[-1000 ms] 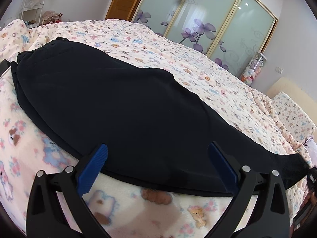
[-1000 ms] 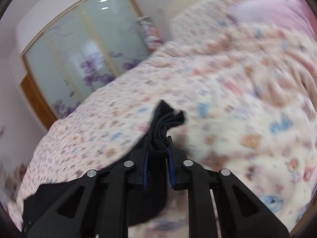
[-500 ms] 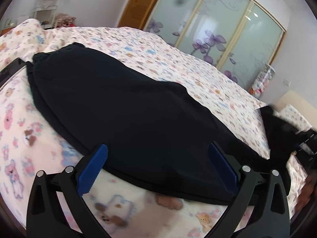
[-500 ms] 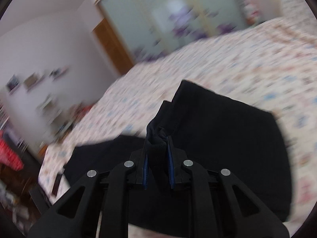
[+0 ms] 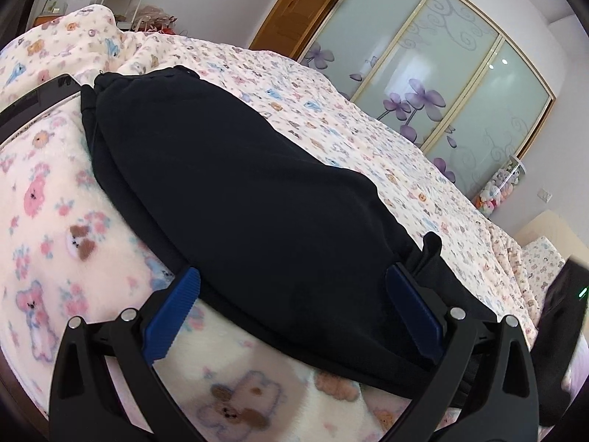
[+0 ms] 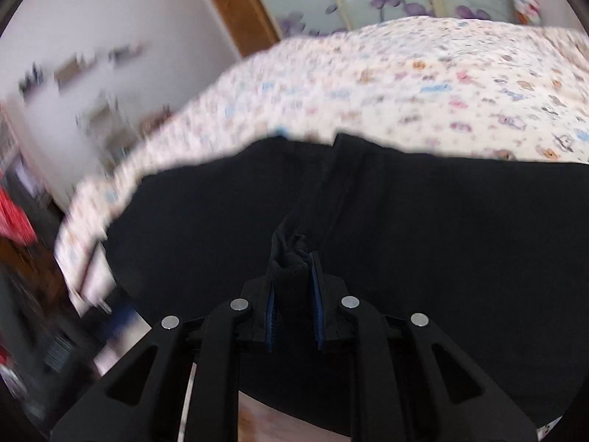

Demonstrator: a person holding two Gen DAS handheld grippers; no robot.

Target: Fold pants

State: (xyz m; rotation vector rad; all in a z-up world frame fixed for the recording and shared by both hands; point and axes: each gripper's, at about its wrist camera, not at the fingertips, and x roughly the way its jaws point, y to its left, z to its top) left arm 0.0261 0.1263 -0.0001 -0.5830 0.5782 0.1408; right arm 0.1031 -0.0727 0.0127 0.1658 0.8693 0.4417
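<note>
Black pants lie across a bed with a teddy-bear blanket. In the left wrist view my left gripper is open, its blue pads on either side of the pants' near edge. In the right wrist view my right gripper is shut on the bunched cuff end of the pants and holds it over the rest of the black fabric. That view is blurred by motion.
A dark tablet-like object lies on the bed at the left by the waistband. Sliding wardrobe doors and a wooden door stand behind the bed. A pillow lies far right. Shelves stand by the left wall.
My right gripper has swung the cuff end from the bed's far right over toward the waistband, folding the legs onto the pants. My left gripper stayed open and shifted slightly.
</note>
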